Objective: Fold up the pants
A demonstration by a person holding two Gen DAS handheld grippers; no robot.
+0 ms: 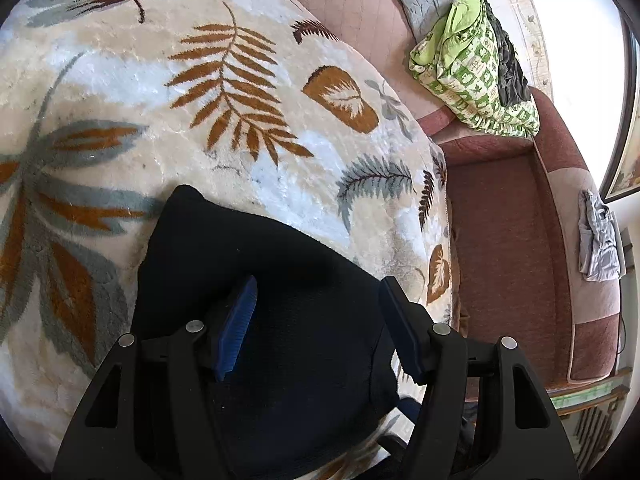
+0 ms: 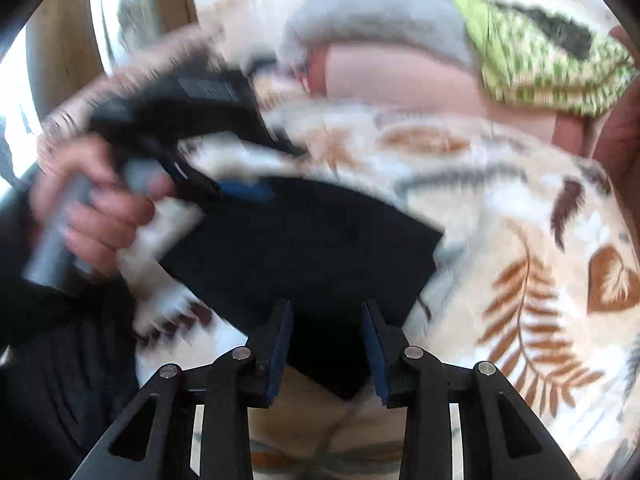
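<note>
The black pants (image 1: 260,292) lie folded into a compact shape on a cream blanket with a leaf print (image 1: 192,92). My left gripper (image 1: 320,292) is open, its blue-padded fingers (image 1: 236,328) spread just above the pants. In the blurred right wrist view the pants (image 2: 312,248) lie in the middle. My right gripper (image 2: 326,312) is open over their near corner. The left gripper (image 2: 240,188) shows there too, held by a hand at the pants' far left edge.
A green patterned bundle (image 1: 476,68) with a dark garment on it lies on the pink sofa seat (image 1: 352,4) at the back. A grey garment (image 1: 600,236) rests on the sofa arm at the right. The blanket's edge (image 1: 444,216) drops off to the right.
</note>
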